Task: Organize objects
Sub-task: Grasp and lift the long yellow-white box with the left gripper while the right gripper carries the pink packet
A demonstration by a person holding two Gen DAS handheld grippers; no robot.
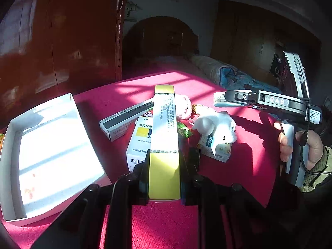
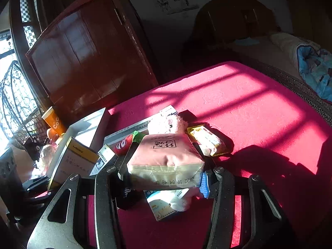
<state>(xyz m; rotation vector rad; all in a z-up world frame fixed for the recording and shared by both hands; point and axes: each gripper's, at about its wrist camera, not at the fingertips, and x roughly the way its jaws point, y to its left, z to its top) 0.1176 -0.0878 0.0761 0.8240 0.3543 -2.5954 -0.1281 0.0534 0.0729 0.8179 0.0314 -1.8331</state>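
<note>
A stiff, light gold-ended carton (image 1: 164, 124) is clamped in the left gripper (image 1: 164, 166), right of the white tray (image 1: 12, 145); the soft tissue pack (image 2: 166, 157) is squeezed mid-body by the right gripper (image 2: 166, 178)

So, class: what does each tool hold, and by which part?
Left tool: the long gold and white box, gripped at its near gold end. Right tool: the pink tissue pack, gripped across its near end, at both sides.

The left gripper (image 1: 164, 174) is black plastic with glossy linkage arms and round pivot bolts. The right gripper (image 2: 166, 178) has grey metal arms, slotted silver screws and blue ribbed pads (image 2: 204, 183). At three o'clock, the bare right hand (image 1: 298, 143) wears an olive knit cuff, a black cable alongside.
</note>
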